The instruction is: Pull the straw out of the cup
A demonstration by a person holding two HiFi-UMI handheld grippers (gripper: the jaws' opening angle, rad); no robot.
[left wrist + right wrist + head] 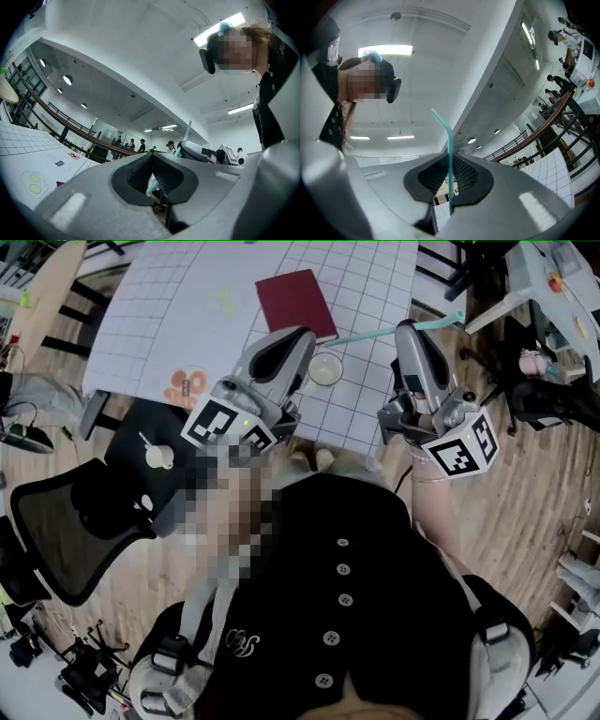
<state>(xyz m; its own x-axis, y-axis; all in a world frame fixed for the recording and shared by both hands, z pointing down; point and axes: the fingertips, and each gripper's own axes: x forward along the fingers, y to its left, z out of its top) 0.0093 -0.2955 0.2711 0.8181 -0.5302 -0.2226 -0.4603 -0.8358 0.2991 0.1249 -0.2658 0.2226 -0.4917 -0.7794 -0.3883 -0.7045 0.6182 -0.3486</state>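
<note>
**Head view.** The right gripper pinches the one teal straw. The straw lies almost level over the far part of the grid mat. Its bent end points right, and its other end stops close beside the one cup. The cup stands open on the mat, just right of the left gripper, and nothing holds it. One dark red book lies farther on the mat.

**Left gripper view.** The jaws of the left gripper are pressed together at the tips, and I see nothing between them. A short piece of the straw shows through the gap behind them.

**Right gripper view.** The jaws of the right gripper are closed on the straw, which runs up between the pads. Its lower end hangs free with no cup around it, so I judge the straw is already out.

**What could go wrong.** The straw is thin and smooth. It could turn or slide in the pinch if the hand swings quickly, and a harder squeeze could flatten it. The free end is near the cup, so a careless move to the left could knock the light, unheld cup over.

**Count.** There are one straw, one cup, one book, one mat and two grippers.
</note>
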